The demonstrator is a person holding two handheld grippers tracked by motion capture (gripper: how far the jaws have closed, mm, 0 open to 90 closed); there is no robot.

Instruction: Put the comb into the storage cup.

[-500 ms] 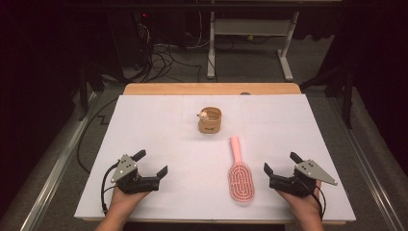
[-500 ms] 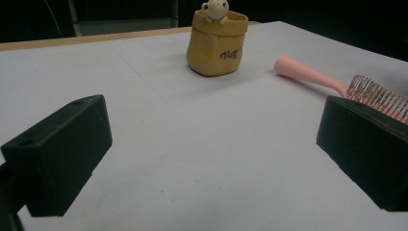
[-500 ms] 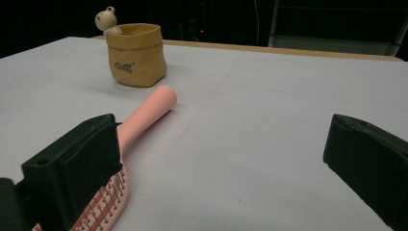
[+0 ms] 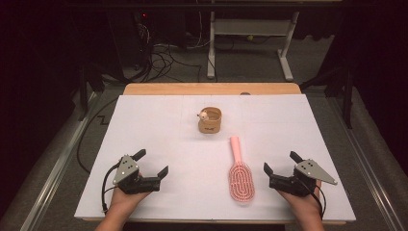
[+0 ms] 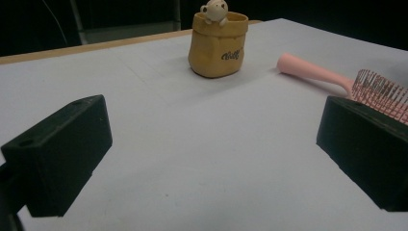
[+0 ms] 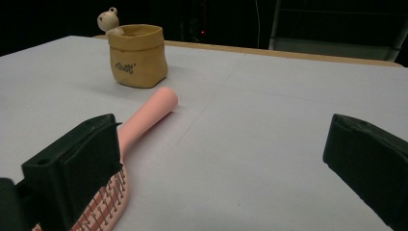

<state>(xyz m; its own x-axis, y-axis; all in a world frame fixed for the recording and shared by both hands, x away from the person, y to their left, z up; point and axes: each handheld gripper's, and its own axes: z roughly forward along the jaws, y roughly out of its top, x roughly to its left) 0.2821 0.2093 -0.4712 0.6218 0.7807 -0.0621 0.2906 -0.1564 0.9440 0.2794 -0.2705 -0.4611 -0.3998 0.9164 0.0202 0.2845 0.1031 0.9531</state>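
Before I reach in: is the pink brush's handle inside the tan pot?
No, the pink brush lies flat on the table, its handle end apart from the tan pot.

The high view looks forward and down from above the near edge, taking in the whole table. Each gripper view sits low, just above the tabletop at a near corner, looking along its own jaws toward the far middle. All three share the brush and the pot.
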